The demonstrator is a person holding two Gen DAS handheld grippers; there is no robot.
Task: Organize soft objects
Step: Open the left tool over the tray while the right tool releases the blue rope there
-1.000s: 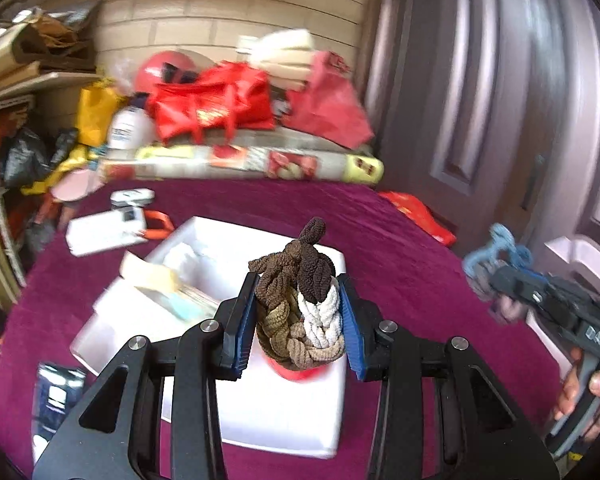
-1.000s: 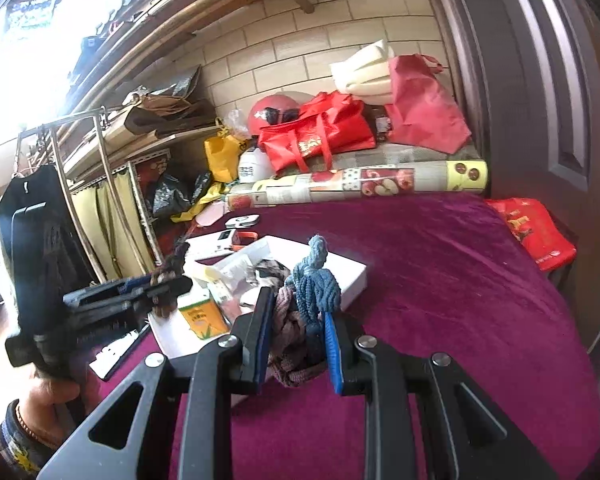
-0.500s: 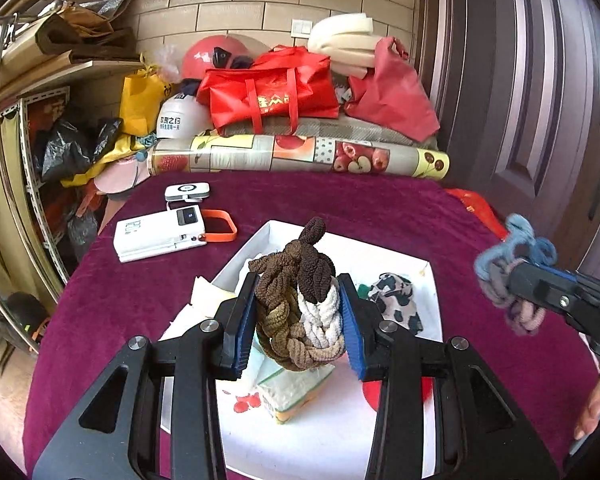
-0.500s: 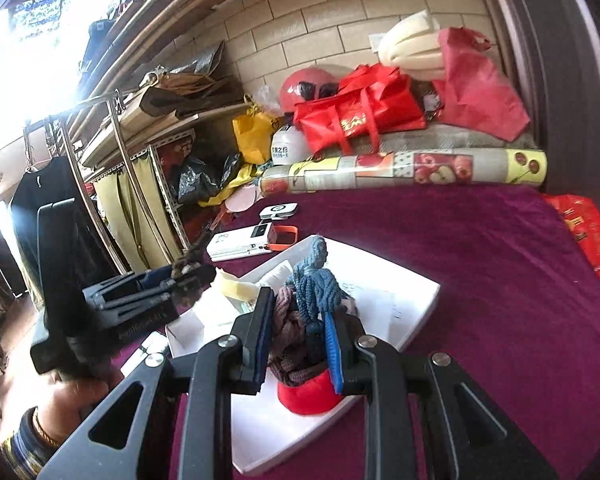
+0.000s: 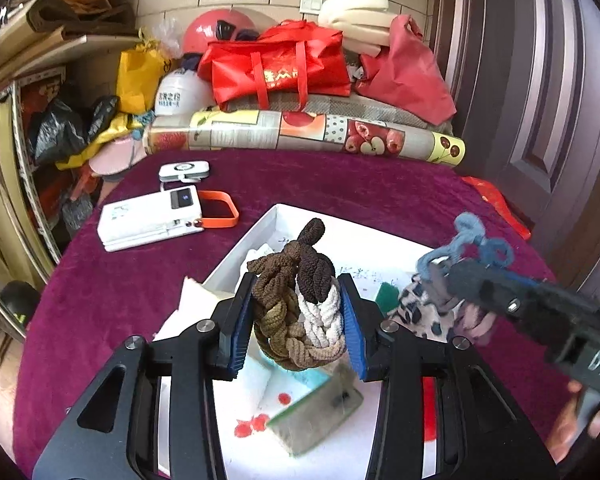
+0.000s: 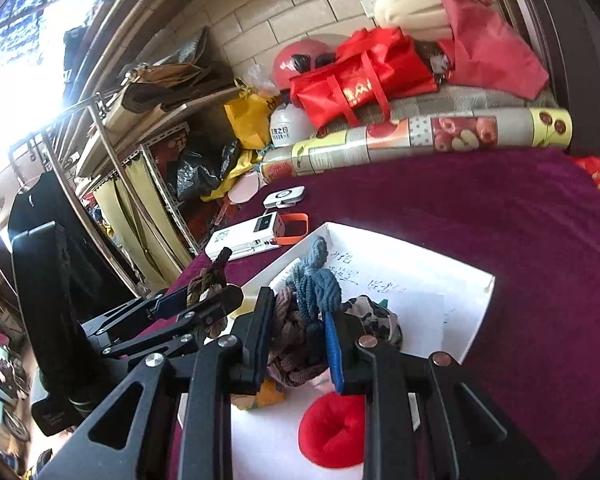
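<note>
From my left wrist, my left gripper (image 5: 298, 320) is clamped on a brown-and-cream braided bundle (image 5: 300, 300), its long axis upright between the blue pads. The white tray (image 5: 380, 248) lies directly beneath and ahead, so a plain downward release should land it there. My right gripper (image 5: 440, 276) hovers just beside, over the tray's right half, by a leopard-print cloth (image 5: 416, 312).

From my right wrist, that gripper is closed on a blue-and-mauve braided bundle (image 6: 312, 284), also upright, above the tray with a red plush ring (image 6: 332, 432) below. The object under my left jaws is blurred, possibly a tissue pack. The tray sits on a maroon cloth table (image 6: 520, 220); a power bank (image 6: 248, 236) lies beyond, against a cluttered brick wall.
</note>
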